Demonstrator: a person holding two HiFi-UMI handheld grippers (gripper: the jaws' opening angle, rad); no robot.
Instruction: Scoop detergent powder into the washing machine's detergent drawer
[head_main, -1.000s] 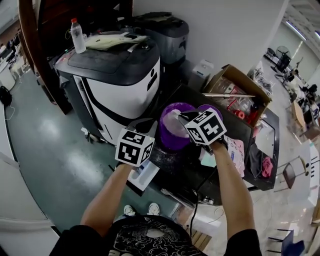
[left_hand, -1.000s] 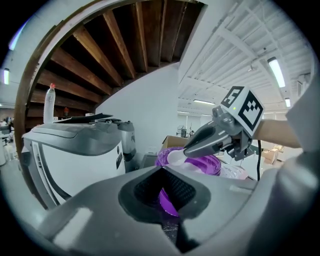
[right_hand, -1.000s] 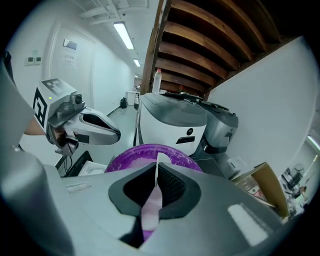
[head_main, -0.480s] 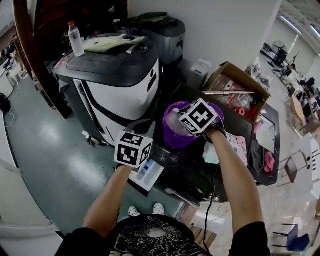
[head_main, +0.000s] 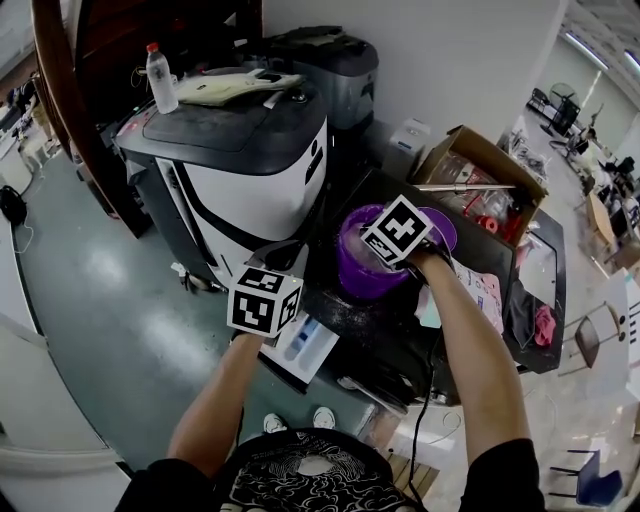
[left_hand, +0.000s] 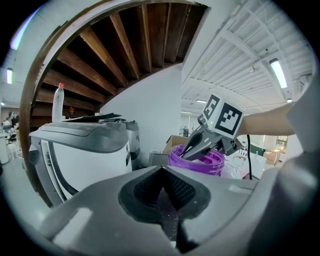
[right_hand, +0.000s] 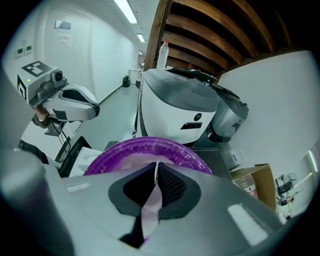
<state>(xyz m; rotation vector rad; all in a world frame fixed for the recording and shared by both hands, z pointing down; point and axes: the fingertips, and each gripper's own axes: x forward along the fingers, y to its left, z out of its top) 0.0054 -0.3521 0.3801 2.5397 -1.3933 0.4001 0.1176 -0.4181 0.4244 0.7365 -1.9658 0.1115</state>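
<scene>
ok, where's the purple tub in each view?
Head view: purple tub at centre, right of the white machine.
Left gripper view: tub right of centre, above the jaws.
Right gripper view: tub lower centre, beyond the jaws, which pinch a pale scoop handle.
Shared landmark: white machine.

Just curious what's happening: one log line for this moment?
left gripper: shut, empty, near drawer | right gripper: shut on scoop, at purple tub

Open floor left of the drawer — white machine behind, purple tub right.
</scene>
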